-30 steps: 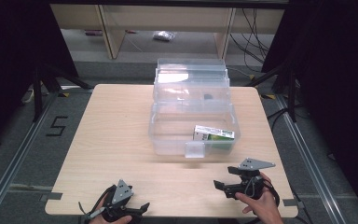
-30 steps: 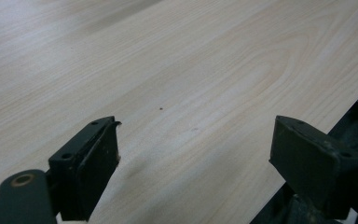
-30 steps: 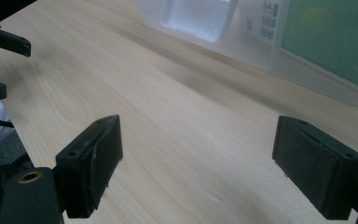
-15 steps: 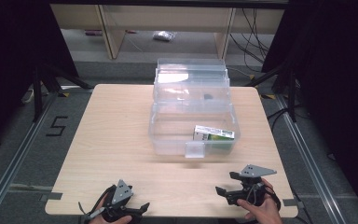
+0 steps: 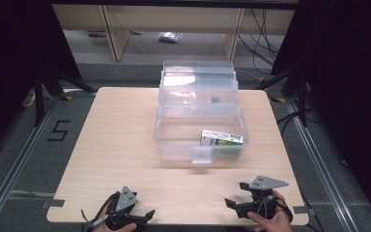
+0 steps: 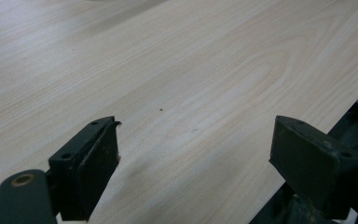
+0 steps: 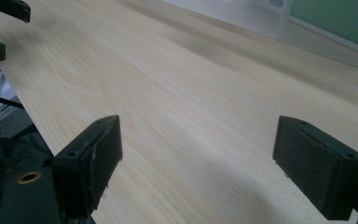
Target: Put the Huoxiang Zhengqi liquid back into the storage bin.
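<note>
While near the table [image 5: 125, 130] edge, both grippers gape.

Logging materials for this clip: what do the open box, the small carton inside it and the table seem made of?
Storage box: clear, glossy plastic by the look; the table shows through its walls. Carton: probably printed cardboard, flat-faced, white and green. Table: pale wood-grain top, matte, likely laminate rather than solid wood.

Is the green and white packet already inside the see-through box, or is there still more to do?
The green and white packet already lies inside the clear plastic box, whose lid stands open behind it. Nothing is in hand: the left gripper and right gripper are both open and empty near the wooden table's front edge. Closing the lid seems left.
</note>
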A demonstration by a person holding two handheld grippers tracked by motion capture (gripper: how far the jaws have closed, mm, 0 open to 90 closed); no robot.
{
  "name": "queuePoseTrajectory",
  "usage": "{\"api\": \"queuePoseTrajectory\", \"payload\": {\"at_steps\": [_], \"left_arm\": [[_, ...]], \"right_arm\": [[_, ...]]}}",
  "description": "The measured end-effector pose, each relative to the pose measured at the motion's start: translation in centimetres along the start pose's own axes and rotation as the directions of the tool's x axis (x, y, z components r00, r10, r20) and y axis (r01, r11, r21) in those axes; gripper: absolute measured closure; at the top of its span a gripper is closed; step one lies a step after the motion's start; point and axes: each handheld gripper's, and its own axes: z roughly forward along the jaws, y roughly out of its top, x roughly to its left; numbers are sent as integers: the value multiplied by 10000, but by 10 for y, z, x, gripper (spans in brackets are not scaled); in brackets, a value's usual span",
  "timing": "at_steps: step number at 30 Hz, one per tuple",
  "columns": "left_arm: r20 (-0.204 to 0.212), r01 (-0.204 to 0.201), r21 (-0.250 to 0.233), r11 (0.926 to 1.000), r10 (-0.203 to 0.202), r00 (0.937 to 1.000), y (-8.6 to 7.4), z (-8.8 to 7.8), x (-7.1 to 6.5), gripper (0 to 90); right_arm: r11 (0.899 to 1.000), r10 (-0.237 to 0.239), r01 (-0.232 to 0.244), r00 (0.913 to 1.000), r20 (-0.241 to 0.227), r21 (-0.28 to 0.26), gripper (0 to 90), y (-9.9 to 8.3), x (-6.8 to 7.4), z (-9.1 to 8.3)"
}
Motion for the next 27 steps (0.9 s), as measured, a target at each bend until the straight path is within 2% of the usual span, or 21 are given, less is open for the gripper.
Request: {"api": "queuePoseTrajectory", "payload": {"at_steps": [2, 3, 5, 6, 7, 8, 9, 10, 14, 16, 17, 22, 24, 25, 27], "left_arm": [[0, 8, -19, 10000, -8, 10000, 0, 0, 0, 148], [-4, 22, -24, 10000, -22, 10000, 0, 0, 0, 148], [-18, 16, -13, 10000, -16, 10000, 0, 0, 0, 148], [-22, 10, 4, 10000, -10, 10000, 0, 0, 0, 148], [-12, -114, 60, 9999, 114, 9999, 0, -1, 0, 148], [-78, -87, 46, 10000, 88, 9999, 0, -1, 0, 148], [-78, -87, 46, 10000, 88, 9999, 0, -1, 0, 148], [-11, -56, 36, 10000, 56, 10000, 0, -1, 0, 148], [8, -91, 41, 10000, 91, 10000, 0, -2, 0, 148], [9, -100, 51, 9999, 100, 9999, 0, -2, 0, 147], [-33, -25, 27, 10000, 25, 10000, 0, -1, 0, 148], [2, -70, 94, 9999, 70, 10000, 0, -1, 0, 148], [-5, -74, 101, 9999, 74, 10000, 0, -1, 0, 148], [-6, -80, 100, 9999, 81, 10000, 0, -1, 0, 148], [1, -64, 99, 9999, 64, 10000, 0, -1, 0, 148]], "right_arm": [[10000, -40, 40, 10000, -87, 24, 167, -1, 0, -3], [9997, -251, 252, 9996, 148, -42, 166, -3, -1, -3], [9998, -199, 198, 9998, 75, 94, 166, -3, 0, -3], [9999, 115, -116, 9999, 53, 108, 166, -4, 2, -3], [9997, -235, 235, 9995, 218, 2, 166, -5, 0, -3], [9994, -330, 326, 9990, 316, 115, 166, -7, 1, -4], [9994, -330, 326, 9990, 316, 115, 166, -7, 1, -4], [9999, -28, 25, 9997, 248, 131, 166, -8, 3, -4], [9975, -628, 609, 9965, 554, 356, 164, -9, 5, -7], [9975, -547, 526, 9975, 445, 470, 164, -10, 5, -7], [9975, -473, 442, 9973, 561, 544, 164, -12, 6, -8], [9955, -802, 769, 9949, 611, 548, 164, -15, 7, -10], [9960, -689, 650, 9956, 633, 619, 164, -16, 8, -11], [9942, -930, 899, 9943, 516, 583, 164, -16, 6, -10], [9952, -718, 672, 9954, 639, 718, 164, -17, 10, -12]]}}
